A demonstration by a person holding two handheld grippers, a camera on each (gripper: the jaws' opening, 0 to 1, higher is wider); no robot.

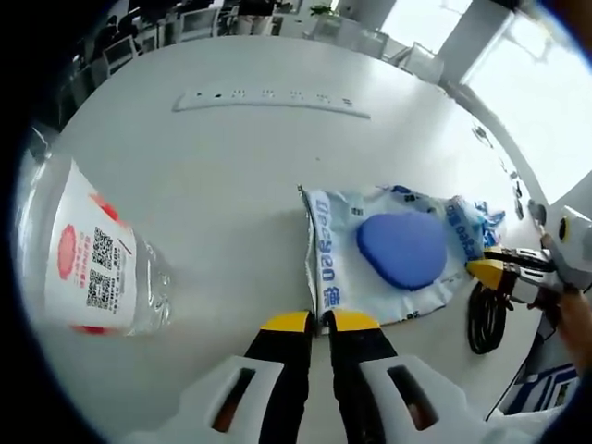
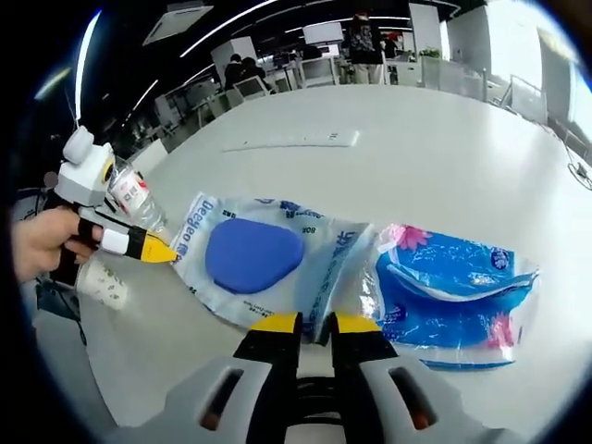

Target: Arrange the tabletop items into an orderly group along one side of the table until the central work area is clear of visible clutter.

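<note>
- The left gripper (image 1: 320,321) pinches one edge of the clear packet (image 1: 384,254), and the right gripper (image 2: 315,324) clamps the opposite edge, probably so the limp packet moves flat.
- The packet, mid-table, holds a blue pad (image 2: 252,254).
- A blue tissue pack (image 2: 453,296) lies just beside it; a plastic bottle (image 1: 97,268) lies apart.

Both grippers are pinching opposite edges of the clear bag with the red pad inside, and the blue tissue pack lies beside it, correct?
Not quite: the pad inside the clear bag is blue, not red, as the right gripper view shows. The rest holds: the left gripper and right gripper pinch opposite edges, and the blue tissue pack lies beside it.
</note>
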